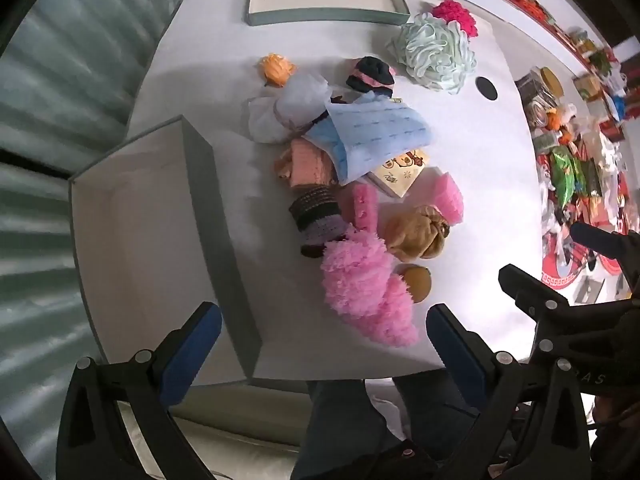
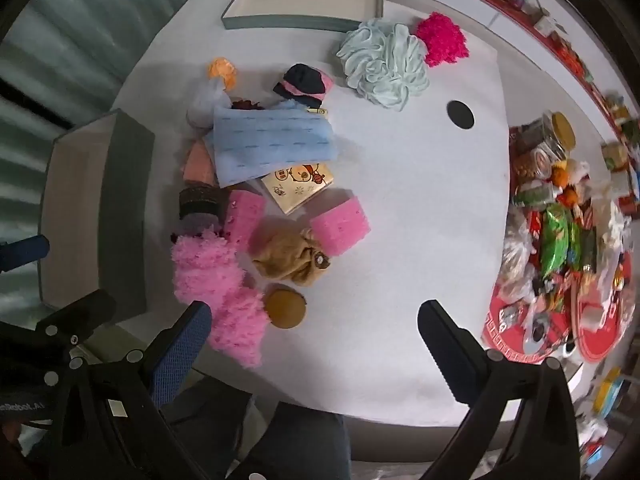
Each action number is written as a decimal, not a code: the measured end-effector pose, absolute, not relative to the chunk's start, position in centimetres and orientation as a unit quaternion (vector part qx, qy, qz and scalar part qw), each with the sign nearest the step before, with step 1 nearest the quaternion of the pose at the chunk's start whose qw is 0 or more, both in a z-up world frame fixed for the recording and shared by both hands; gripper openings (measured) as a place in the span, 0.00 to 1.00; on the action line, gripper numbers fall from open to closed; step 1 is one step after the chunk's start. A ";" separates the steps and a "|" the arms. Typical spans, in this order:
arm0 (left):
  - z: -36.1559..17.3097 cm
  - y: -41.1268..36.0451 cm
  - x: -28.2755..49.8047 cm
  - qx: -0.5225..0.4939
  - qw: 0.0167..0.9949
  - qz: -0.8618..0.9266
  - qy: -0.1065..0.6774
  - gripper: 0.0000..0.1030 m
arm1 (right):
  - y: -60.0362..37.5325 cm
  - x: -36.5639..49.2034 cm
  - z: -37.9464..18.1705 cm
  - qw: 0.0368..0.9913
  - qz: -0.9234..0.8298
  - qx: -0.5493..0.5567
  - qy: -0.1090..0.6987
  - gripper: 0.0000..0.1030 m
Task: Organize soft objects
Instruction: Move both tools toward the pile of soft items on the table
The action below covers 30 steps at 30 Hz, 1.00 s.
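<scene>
left gripper (image 1: pixel 322 334): fingers spread, holds nothing | right gripper (image 2: pixel 314 326): fingers spread, holds nothing | pink fluff (image 1: pixel 366 290): near edge of table (image 1: pixel 472 184), just ahead between left fingers, long way runs near-to-far | box (image 1: pixel 132 240): left of the fluff | my guess: left grabs first

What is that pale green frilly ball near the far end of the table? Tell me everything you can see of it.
The pale green ruffled mesh ball looks like a bath pouf: gathered folds of thin netting bunched into a rounded puff. It sits on the white table, near the shallow grey box at the far edge. A bright magenta fluffy ball lies right against it, apparently touching. Neither gripper is near it.
</scene>
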<state>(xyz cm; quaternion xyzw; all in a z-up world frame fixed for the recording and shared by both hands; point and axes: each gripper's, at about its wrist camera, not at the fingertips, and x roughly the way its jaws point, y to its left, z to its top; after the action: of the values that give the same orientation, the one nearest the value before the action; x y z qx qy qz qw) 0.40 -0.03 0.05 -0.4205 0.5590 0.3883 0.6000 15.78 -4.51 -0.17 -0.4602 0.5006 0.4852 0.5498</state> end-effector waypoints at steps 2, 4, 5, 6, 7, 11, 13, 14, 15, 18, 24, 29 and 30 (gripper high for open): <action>0.1 -0.1 0.7 -0.427 0.594 0.395 0.556 1.00 | -4.3 16.3 -0.4 0.541 0.493 -0.462 0.501 1.00; 0.0 -0.2 1.0 -0.434 0.588 0.401 0.553 1.00 | -4.3 16.9 -0.7 0.534 0.499 -0.463 0.502 1.00; -0.1 -0.2 1.1 -0.438 0.584 0.405 0.551 1.00 | -4.4 17.2 -1.0 0.531 0.502 -0.464 0.501 1.00; -0.3 -0.3 1.1 -0.442 0.579 0.410 0.549 1.00 | -4.5 17.5 -1.3 0.527 0.504 -0.466 0.501 1.00; -0.6 -0.4 1.0 -0.449 0.572 0.414 0.548 1.00 | -4.7 17.8 -1.6 0.524 0.506 -0.468 0.501 1.00; -2.5 -0.9 1.1 -0.487 0.547 0.410 0.543 1.00 | -4.9 18.4 -2.0 0.511 0.513 -0.466 0.508 1.00; -3.0 -1.4 1.2 -0.491 0.533 0.418 0.548 1.00 | -4.9 19.7 -2.7 0.502 0.516 -0.463 0.517 1.00; -3.3 -1.7 1.3 -0.487 0.527 0.427 0.550 1.00 | -4.9 19.9 -3.0 0.497 0.517 -0.465 0.520 1.00; -3.4 -1.9 1.3 -0.489 0.523 0.429 0.551 1.00 | -5.0 20.0 -3.2 0.493 0.517 -0.467 0.521 1.00; -3.3 -2.5 1.7 -0.488 0.517 0.436 0.551 1.00 | -5.1 20.3 -3.4 0.483 0.522 -0.472 0.521 1.00; -2.7 -2.6 2.1 -0.498 0.527 0.437 0.533 1.00 | -4.9 19.8 -2.6 0.479 0.540 -0.478 0.500 1.00; -2.3 -2.8 1.9 -0.505 0.517 0.444 0.529 1.00 | -4.5 19.8 -2.2 0.481 0.548 -0.482 0.486 1.00; -2.3 -2.9 1.9 -0.505 0.516 0.446 0.529 1.00 | -4.5 19.9 -2.2 0.479 0.549 -0.483 0.486 1.00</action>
<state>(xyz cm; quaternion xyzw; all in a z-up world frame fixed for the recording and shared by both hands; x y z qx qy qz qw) 1.90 -2.92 -2.35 -0.5049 0.5290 0.4463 0.5159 19.86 -4.47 -2.24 -0.4830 0.4857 0.5491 0.4789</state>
